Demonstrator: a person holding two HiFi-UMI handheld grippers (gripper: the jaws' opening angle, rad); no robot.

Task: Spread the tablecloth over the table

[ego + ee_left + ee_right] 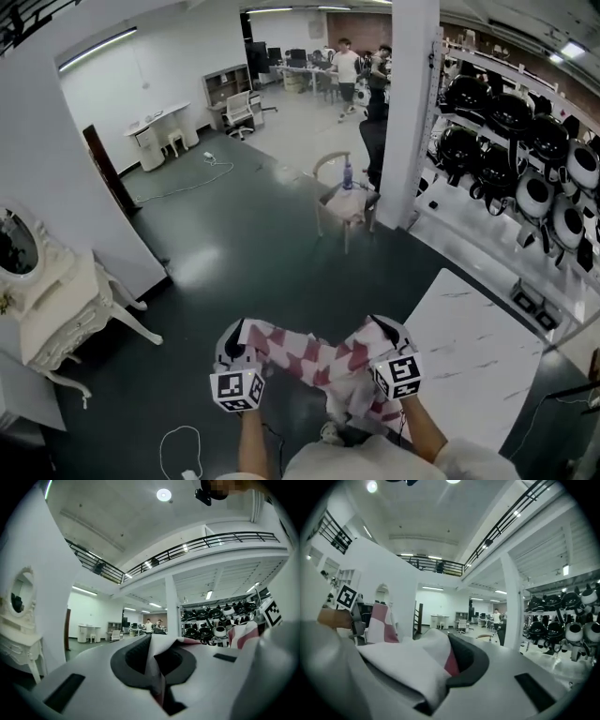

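left claw (234, 336) and right claw (392, 334) clamped tight on the tablecloth (317, 361)
it sags between them, counter (473, 361) off to their right

Legible words, brand names, numbers: none.
Coded signs only: black-and-white square markers (236, 387) on the cube of the left hand-held gripper (232, 333), and a matching set on the cube of the right hand-held gripper (389, 330). They are block patterns, with no letters or digits.
Print on the far shelves (506, 141): too small to tell.
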